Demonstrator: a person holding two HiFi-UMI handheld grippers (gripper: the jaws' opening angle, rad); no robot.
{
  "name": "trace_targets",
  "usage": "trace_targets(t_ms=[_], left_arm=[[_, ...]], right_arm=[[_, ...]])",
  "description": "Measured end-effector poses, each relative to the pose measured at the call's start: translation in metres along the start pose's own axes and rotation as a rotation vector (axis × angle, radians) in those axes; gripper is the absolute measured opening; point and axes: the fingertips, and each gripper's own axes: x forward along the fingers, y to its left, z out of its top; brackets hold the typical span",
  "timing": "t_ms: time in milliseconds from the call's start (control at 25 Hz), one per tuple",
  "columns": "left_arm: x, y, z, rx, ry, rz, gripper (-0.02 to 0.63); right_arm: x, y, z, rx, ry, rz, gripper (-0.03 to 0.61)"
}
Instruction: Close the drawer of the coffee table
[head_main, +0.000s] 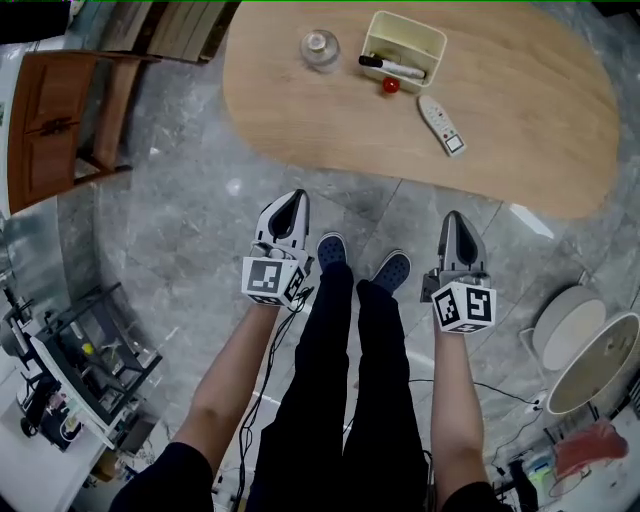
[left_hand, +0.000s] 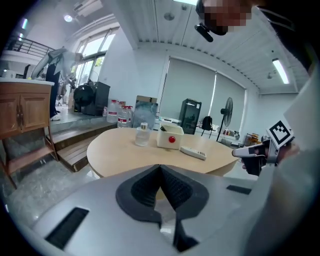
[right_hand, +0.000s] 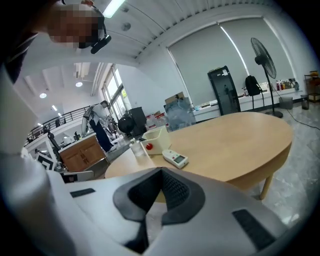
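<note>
Left tool (head_main: 296, 200) and right tool (head_main: 451, 220) hang low over the floor, side by side. On each, the ribbed dark pads are pressed together with nothing between them. Their smooth, rounded pale grey shells taper to those pads.

Ahead stands the surface (head_main: 520, 110), a smooth oval of light wood grain with a soft rounded edge. Its near edge lies beyond the tool tips, and a band of bare grey marbled floor (head_main: 190, 220) runs between. Its drawer cannot be made out in any view.

Toward the far side sit a small clear glass bottle (head_main: 320, 47) and a cream rectangular box (head_main: 371, 35) holding a marker (head_main: 392, 67). A red ball (head_main: 390, 86) lies just beside the box, with a white remote (head_main: 441, 124) near it. A brown wooden cabinet (head_main: 45, 120) stands well to the left.
</note>
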Motion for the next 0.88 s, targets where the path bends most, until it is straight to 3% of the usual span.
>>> trace_targets(t_ms=[480,880], left_arm=[[-0.086,-0.051,0.18,0.048,-0.073,-0.103,0.025],[-0.162,-0.063,0.274,0.063,-0.114,-0.084,0.025]], right_arm=[[-0.08,0.101,0.169,-0.065,-0.048,0.059,0.026],[-0.15,0.156,0.243,-0.128,-0.046,0.125,0.026]])
